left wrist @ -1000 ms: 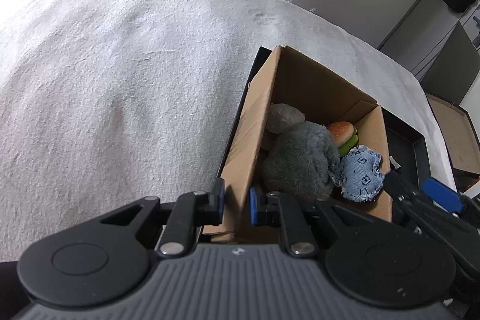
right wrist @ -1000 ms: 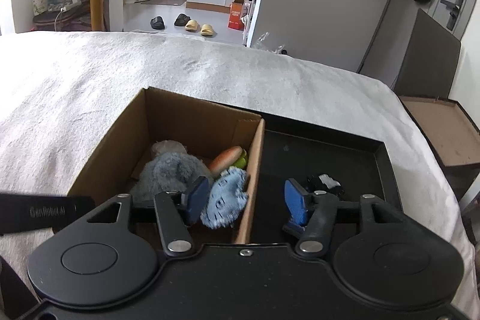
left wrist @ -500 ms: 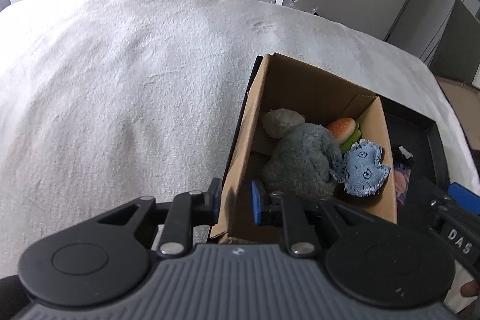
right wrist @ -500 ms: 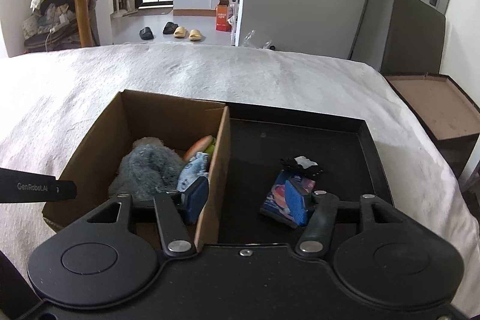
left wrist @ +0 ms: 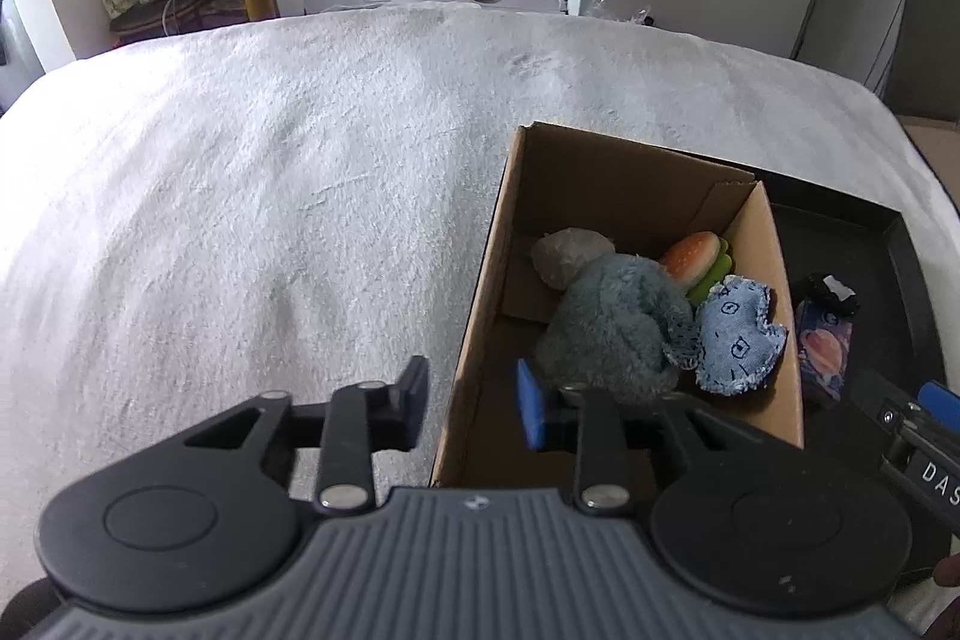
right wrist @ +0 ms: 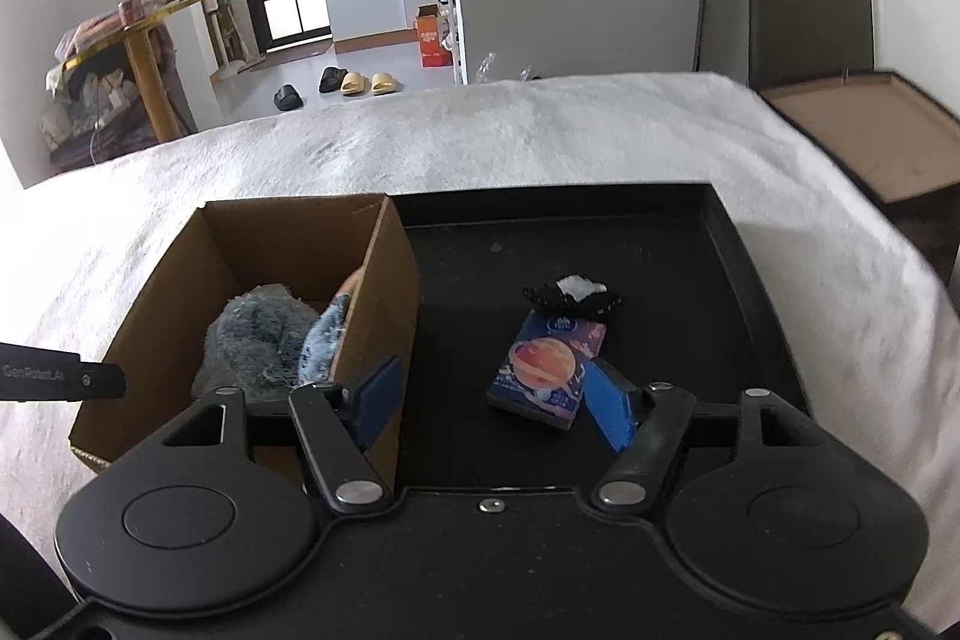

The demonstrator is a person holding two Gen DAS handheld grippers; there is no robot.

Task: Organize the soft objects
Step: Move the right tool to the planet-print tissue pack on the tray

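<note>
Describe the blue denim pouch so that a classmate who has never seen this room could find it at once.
On the white blanket stands a cardboard box. Inside, against its right-hand wall, the denim pouch lies beside a grey plush toy and a toy burger; it alone is flat, frayed-edged and printed.

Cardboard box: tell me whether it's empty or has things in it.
Partly filled. The cardboard box holds a grey plush toy, a blue fabric piece and a toy burger; bare floor shows.

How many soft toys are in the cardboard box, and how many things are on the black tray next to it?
In the cardboard box:
grey plush toy: 1
pale beige plush: 1
burger toy: 1
blue denim cushion: 1

On the black tray:
planet-print packet: 1
small black and white item: 1

Total: 6
</note>
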